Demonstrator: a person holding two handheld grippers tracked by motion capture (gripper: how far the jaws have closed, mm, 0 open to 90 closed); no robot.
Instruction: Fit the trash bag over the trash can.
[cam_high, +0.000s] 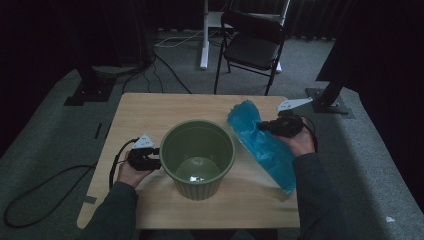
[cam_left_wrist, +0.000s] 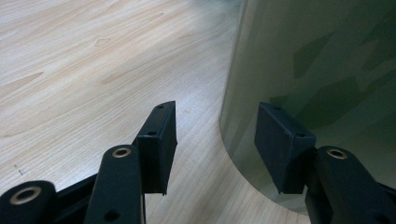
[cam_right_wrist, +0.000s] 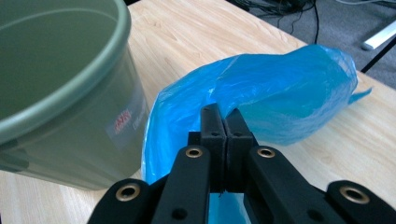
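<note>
A green plastic bin (cam_high: 198, 158) stands upright in the middle of the wooden table (cam_high: 150, 107). To its right lies a blue plastic bag (cam_high: 262, 145), partly lifted off the table. My right gripper (cam_high: 262, 126) is shut on the bag's film; in the right gripper view the jaws (cam_right_wrist: 226, 123) pinch the blue bag (cam_right_wrist: 280, 93) beside the bin (cam_right_wrist: 65, 70). My left gripper (cam_high: 156, 159) rests on the table at the bin's left side. Its jaws (cam_left_wrist: 217, 140) stand open, with the bin's wall (cam_left_wrist: 317, 70) just ahead of the right pad and nothing held.
A black folding chair (cam_high: 252, 45) and a white stand (cam_high: 205, 35) sit on the carpet beyond the table. Black stand bases (cam_high: 90, 90) (cam_high: 330, 100) flank the far corners. Cables trail over the floor at the left.
</note>
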